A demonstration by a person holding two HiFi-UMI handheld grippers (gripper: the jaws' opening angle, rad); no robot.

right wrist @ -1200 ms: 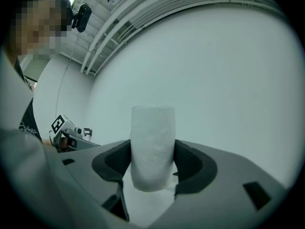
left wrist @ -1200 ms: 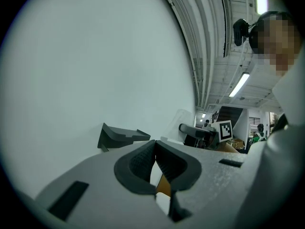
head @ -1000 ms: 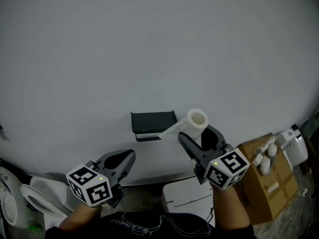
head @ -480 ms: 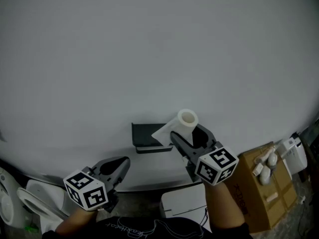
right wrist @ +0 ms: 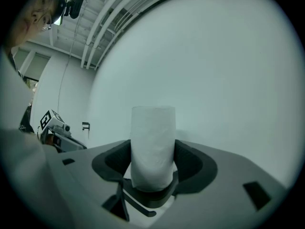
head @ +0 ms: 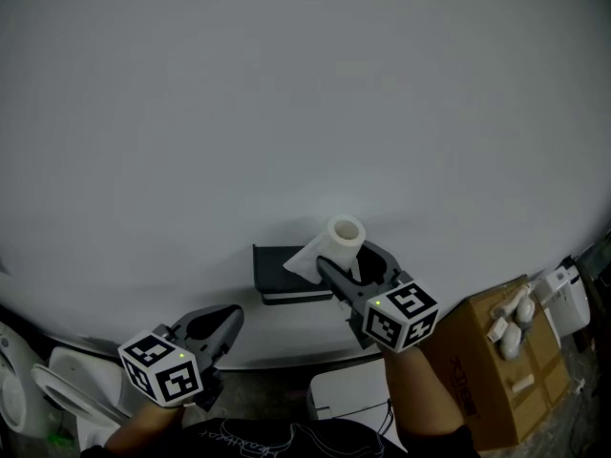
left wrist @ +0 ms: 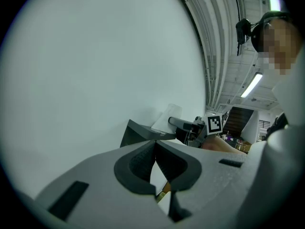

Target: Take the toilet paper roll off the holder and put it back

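A white toilet paper roll (head: pixel 345 236) stands upright between the jaws of my right gripper (head: pixel 349 263), which is shut on it; a loose sheet hangs from it to the left. In the right gripper view the toilet paper roll (right wrist: pixel 152 147) fills the gap between both pads. The dark holder (head: pixel 283 269), a small black shelf on the white wall, sits just left of the roll, also visible as the holder (left wrist: pixel 138 134) in the left gripper view. My left gripper (head: pixel 222 324) hangs low at the left, shut and empty, its jaws touching.
A white wall (head: pixel 286 113) fills most of the view. Below stand a white toilet (head: pixel 57 389) at the left, a white box (head: pixel 348 389) in the middle, and a cardboard box (head: pixel 487 342) with small white items at the right.
My right gripper has carried the roll leftward and toward the wall, so it now sits right beside the holder. The left gripper has barely shifted.
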